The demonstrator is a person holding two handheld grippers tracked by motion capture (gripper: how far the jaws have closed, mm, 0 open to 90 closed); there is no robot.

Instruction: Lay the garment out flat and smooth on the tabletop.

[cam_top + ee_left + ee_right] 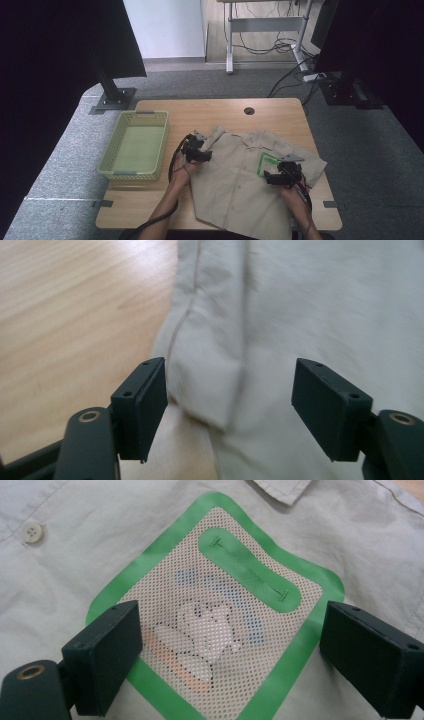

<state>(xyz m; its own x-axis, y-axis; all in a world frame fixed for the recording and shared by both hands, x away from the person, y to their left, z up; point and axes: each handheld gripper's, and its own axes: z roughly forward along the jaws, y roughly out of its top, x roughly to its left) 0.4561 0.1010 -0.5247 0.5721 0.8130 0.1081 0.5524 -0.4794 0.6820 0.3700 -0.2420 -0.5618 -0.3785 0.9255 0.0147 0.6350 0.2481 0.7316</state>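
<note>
— Beside the green basket (134, 146), on the wooden table (280, 110), lies the beige shirt (240, 175), spread flat with its collar away from the person. Which gripper sits closer to something it can grab?

— The right gripper (276, 176). It hangs directly over the green-edged mesh pocket (215, 625) on the shirt's chest, on the side of the shirt far from the basket. Its jaws are spread wide, straddling the pocket without pressing on it.

— And the left gripper (199, 155)?

— It's at the shirt's basket-side edge, near the sleeve. Its jaws are also wide apart, nothing clamped; a soft fold of cloth (210, 390) lies between them.

— How does that fold run?

— Lengthwise away from the jaws, along the side seam. My guess: closing there would pinch the edge for a fold away from the basket.
</note>
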